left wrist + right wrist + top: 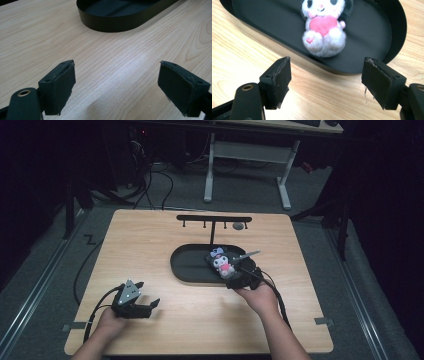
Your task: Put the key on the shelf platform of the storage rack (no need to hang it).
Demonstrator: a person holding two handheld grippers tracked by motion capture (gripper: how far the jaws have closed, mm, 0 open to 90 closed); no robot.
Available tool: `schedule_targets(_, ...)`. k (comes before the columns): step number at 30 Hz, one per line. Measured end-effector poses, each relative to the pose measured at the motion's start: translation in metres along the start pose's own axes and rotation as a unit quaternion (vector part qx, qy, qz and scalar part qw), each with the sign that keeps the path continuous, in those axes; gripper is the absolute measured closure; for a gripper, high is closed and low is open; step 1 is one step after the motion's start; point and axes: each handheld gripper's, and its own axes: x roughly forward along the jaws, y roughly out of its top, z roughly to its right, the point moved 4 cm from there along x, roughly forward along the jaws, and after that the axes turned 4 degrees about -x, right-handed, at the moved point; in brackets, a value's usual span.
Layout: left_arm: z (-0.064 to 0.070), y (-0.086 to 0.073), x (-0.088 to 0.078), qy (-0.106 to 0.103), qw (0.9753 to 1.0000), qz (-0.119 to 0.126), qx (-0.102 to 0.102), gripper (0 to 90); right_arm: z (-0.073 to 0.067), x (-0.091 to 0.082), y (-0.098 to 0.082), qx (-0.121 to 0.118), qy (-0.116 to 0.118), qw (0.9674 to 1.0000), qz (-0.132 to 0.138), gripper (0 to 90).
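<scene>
A small plush toy [221, 261], white with black ears and a pink heart, lies in the right end of a black oval tray [186, 270]. My right gripper [234, 276] sits at the tray's front right rim, pointing at the toy. In the right gripper view its jaws [325, 82] stand open over the wood just short of the tray wall [397, 30]. The plush toy [323, 32] lies beyond the tips, untouched. My left gripper [151, 305] rests at the front left of the table, open with nothing between its jaws [116, 87], aimed at the tray [112, 23].
A black T-shaped rack with small hooks [214, 219] stands behind the tray, with a small grey round thing [238, 226] by its right end. The wooden table [150, 235] has bare wood to the left and front. A desk frame [250, 155] stands on the floor beyond.
</scene>
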Motion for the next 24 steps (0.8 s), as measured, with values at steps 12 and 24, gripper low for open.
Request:
schedule_targets(12, 0.000, 0.000, 0.000, 0.000, 1.0000, 0.001, 0.001, 15.4, -0.007, -0.012, -0.025, -0.001, -0.023, 0.9990, 0.039, 19.7)
schedule_targets(24, 0.000, 0.000, 0.000, 0.000, 1.0000, 0.003, 0.000, 15.4, -0.020, -0.018, -0.058, -0.007, -0.036, 0.9962, 0.079, 17.6)
